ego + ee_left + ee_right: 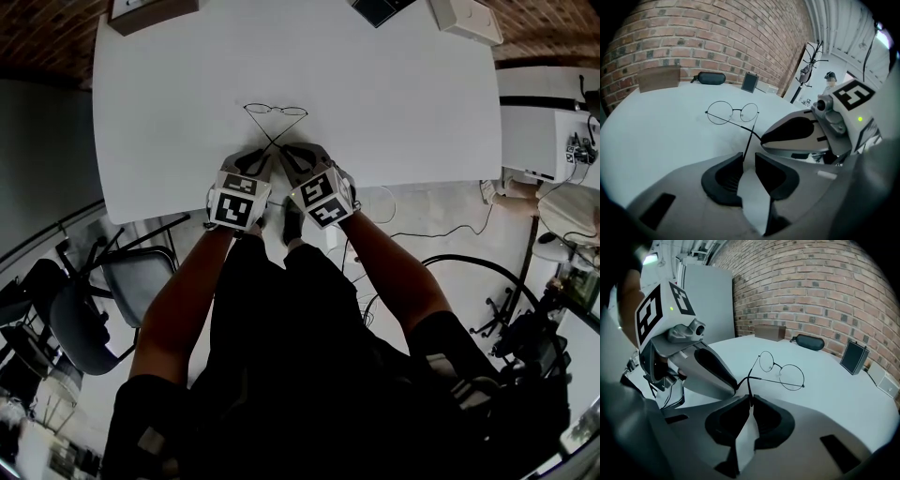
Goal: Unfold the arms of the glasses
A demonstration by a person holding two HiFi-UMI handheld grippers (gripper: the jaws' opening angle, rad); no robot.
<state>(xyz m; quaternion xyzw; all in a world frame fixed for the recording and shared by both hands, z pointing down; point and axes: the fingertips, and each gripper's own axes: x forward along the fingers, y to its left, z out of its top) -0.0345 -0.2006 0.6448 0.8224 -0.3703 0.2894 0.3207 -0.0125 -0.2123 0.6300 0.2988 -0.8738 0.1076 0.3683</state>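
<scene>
lying in the upper middle of the head view, the glasses (276, 110) sit on the white tabletop (394, 103), thin arms crossed. the right gripper (751, 400) pinches one arm tip. the left gripper (749, 158) is a little spread around the other tip. the wire looks light and bendy, so hold the tips softly.

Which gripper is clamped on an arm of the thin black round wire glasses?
The right gripper: its jaws pinch one arm of the glasses. The left gripper has its jaws apart, with the other arm in the gap.
</scene>
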